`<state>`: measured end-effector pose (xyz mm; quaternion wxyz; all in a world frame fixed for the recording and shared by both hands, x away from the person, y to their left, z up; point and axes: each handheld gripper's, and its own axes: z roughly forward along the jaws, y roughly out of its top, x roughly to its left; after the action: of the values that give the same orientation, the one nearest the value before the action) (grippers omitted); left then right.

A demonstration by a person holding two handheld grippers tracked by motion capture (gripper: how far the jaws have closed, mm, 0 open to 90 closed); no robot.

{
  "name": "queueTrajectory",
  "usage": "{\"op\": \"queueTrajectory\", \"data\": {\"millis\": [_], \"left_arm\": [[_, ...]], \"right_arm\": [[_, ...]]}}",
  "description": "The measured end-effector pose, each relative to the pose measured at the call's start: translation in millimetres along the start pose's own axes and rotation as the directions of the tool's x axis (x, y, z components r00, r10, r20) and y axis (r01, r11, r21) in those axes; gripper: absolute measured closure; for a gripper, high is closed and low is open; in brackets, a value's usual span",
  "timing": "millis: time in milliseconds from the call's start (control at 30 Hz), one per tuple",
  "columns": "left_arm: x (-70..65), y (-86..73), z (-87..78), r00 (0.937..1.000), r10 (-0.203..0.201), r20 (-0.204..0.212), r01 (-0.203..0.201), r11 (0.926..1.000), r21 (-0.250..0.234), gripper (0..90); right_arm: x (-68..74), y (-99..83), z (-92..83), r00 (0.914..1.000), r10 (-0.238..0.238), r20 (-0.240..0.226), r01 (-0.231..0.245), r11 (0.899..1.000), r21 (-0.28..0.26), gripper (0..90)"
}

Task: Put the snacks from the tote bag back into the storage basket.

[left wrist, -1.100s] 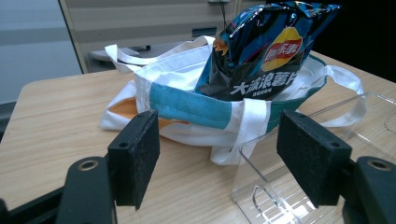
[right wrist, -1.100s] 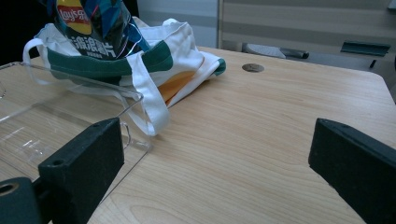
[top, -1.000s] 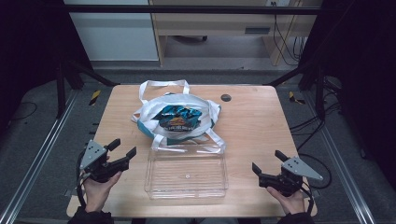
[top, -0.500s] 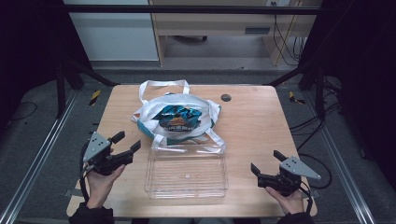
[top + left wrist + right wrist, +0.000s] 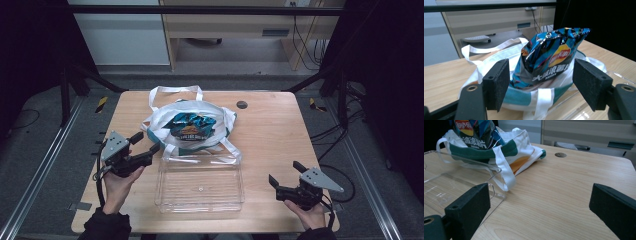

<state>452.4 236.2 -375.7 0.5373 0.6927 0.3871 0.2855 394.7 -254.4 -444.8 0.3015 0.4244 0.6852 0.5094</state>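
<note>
Jaws of the left gripper [image 5: 146,144] stand wide apart with nothing between the pads; in the left gripper view the two black pads [image 5: 497,83] frame the chip bag [image 5: 550,58] that stands beyond them. Jaws of the right gripper [image 5: 286,172] are also spread and hold nothing, and in the right gripper view there is just bare wood between them.

In the high view the left gripper sits at about 8 o'clock on the wooden table [image 5: 270,130], held by the left hand [image 5: 117,182], and it points toward 2 o'clock, at the near corner of the bag. The right gripper sits at about 4 o'clock, held by the right hand [image 5: 310,215], and it points toward 10 o'clock.

Between the two grippers, at 6 o'clock, lies a clear plastic tray [image 5: 200,182]. It seems to hold nothing, though its transparent walls make this hard to judge. Just beyond the tray, near the centre of the table, lies a white tote bag [image 5: 157,122] with a green band, and one of its straps [image 5: 227,147] hangs over the far rim of the tray. The chip bag, dark blue with a yellow logo, stands upright inside the tote with its crumpled top above the opening.

At about 1 o'clock from the tote a small dark round hole [image 5: 242,104] shows in the table top.
</note>
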Motion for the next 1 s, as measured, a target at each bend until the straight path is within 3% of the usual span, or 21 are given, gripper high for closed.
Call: {"op": "queueTrajectory", "data": {"millis": [200, 600, 1000], "left_arm": [[-5.2, 8.7, 15.8, 0.9999, 0.004, 0.014, -0.004, 1.0000, -0.007, 30.5], [-7.4, 8.3, 39.1, 0.9995, 0.015, 0.027, -0.016, 0.9998, 0.014, 30.4], [-6.3, 3.8, 53.5, 0.9992, 0.040, 0.001, -0.040, 0.9985, 0.038, 29.8]], "right_arm": [[-0.1, 0.2, -0.3, 1.0000, -0.003, 0.003, 0.003, 1.000, -0.001, 3.7], [0.9, 1.0, 1.4, 0.9999, -0.013, -0.003, 0.013, 1.000, -0.002, 3.8], [1.5, 1.0, 1.5, 0.9999, -0.015, -0.006, 0.015, 1.000, -0.001, 3.8]]}}
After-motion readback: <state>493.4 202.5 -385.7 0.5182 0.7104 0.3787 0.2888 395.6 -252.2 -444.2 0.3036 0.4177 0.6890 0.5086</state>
